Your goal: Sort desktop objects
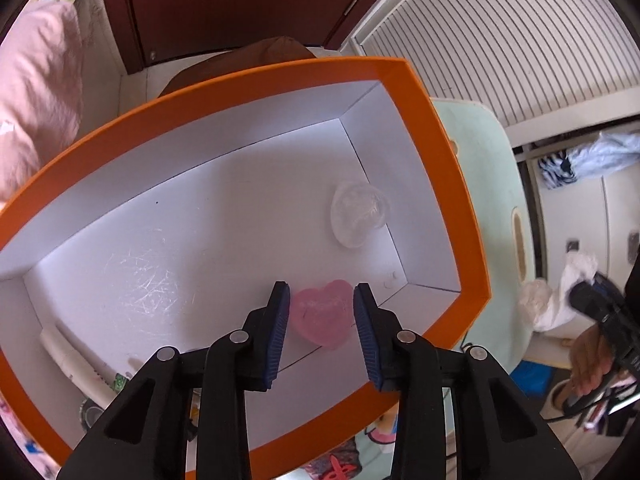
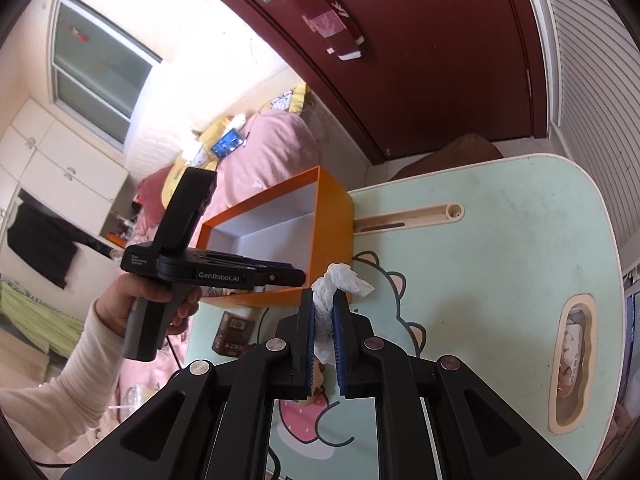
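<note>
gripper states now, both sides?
Left gripper: open over the orange box, pink heart between its fingers, not clamped.
Right gripper: shut on crumpled white tissue.

The left gripper (image 1: 321, 300) is matte black plastic — angular linkage arms pinned with round silver screws, its fingers faced with ribbed blue pads (image 1: 277, 334). The right gripper (image 2: 323, 312) is built the same, black arms, silver pivots, blue ribbed pads. From the right wrist view, the left hand (image 2: 150, 300) shows bare skin and a cream sleeve around a grey handle, the black body printed "GenRobot.AI" in white — a thin black cable trails below.
</note>
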### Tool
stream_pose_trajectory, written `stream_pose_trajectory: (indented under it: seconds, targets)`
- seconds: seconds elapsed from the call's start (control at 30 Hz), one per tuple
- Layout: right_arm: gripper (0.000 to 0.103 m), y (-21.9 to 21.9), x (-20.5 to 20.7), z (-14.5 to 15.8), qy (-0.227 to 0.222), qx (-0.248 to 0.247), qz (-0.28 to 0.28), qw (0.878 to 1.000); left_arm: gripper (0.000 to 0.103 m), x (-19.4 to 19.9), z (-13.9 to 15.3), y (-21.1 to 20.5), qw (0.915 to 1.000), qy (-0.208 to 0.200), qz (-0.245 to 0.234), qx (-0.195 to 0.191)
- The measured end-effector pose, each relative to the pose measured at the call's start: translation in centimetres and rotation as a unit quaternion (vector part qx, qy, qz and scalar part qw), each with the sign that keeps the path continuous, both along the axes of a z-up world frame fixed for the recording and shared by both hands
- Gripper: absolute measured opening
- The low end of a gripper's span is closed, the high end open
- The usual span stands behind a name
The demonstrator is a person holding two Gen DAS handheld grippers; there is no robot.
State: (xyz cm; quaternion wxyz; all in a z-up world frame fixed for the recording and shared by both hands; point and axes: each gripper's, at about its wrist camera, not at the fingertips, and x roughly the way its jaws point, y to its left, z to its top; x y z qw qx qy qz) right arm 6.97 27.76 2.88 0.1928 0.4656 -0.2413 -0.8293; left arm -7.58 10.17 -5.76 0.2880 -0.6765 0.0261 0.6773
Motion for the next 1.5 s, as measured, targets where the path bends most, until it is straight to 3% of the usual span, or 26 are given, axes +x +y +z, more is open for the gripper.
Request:
stream_pose_trajectory:
  seconds: [0.07, 0.13, 0.2, 0.3, 0.43, 0.6, 0.83, 1.0, 1.1, 1.3, 1.43, 1.47, 1.5]
  targets:
    - [0.01, 0.2, 0.0, 0.1, 0.001, -0.001, -0.002, 1.0, 0.036, 0.3, 0.3, 0.4, 0.9994, 0.023, -0.011, -0.021]
    - [0.01, 0.3, 0.1, 0.1, 0.001, -0.002, -0.003, 1.0, 0.047, 0.6, 0.5, 0.9, 0.9977, 0.048, -0.022, -0.044]
    - [0.01, 0.5, 0.1, 0.1, 0.002, -0.003, -0.005, 1.0, 0.047, 1.0, 1.1, 1.0, 0.992, 0.09, -0.035, -0.081]
    - [0.01, 0.7, 0.2, 0.2, 0.003, -0.005, -0.007, 1.0, 0.045, 0.8, 1.4, 0.4, 0.9877, 0.114, -0.036, -0.101]
    - [0.01, 1.0, 0.3, 0.3, 0.004, -0.007, -0.01, 1.0, 0.045, 0.4, 1.2, -0.5, 0.99, 0.101, -0.013, -0.097]
    - [0.01, 0.8, 0.4, 0.4, 0.007, -0.006, -0.007, 1.0, 0.045, 1.4, 2.2, -0.5, 0.9895, 0.121, -0.005, -0.078]
    - [0.01, 0.1, 0.3, 0.2, 0.005, 0.001, 0.003, 1.0, 0.05, 2.1, 1.8, -0.8, 0.9912, 0.109, -0.002, -0.075]
    - [0.01, -1.6, 0.2, -1.4, -0.022, 0.043, 0.024, 0.999, 0.051, 2.0, 1.5, -1.3, 0.9926, 0.108, 0.005, -0.056]
    - [0.01, -3.2, 0.1, -3.6, -0.053, 0.079, 0.038, 0.995, 0.038, 2.0, 1.3, -1.7, 0.9932, 0.107, 0.01, -0.044]
    - [0.01, -5.8, 0.2, -6.6, -0.072, 0.113, 0.054, 0.989, 0.036, 1.9, 1.2, -2.3, 0.9935, 0.11, 0.021, -0.021]
    - [0.013, -6.4, 0.5, -6.7, -0.058, 0.115, 0.053, 0.99, 0.011, 1.8, 2.8, -3.2, 0.9915, 0.124, 0.039, 0.009]
    - [0.018, -6.5, 0.6, -6.5, -0.052, 0.113, 0.053, 0.991, 0.004, 1.8, 3.6, -3.4, 0.9905, 0.131, 0.037, 0.016]
    - [0.025, -6.4, 0.7, -6.3, -0.047, 0.11, 0.051, 0.991, 0.004, 2.0, 4.5, -3.5, 0.9893, 0.14, 0.034, 0.02]
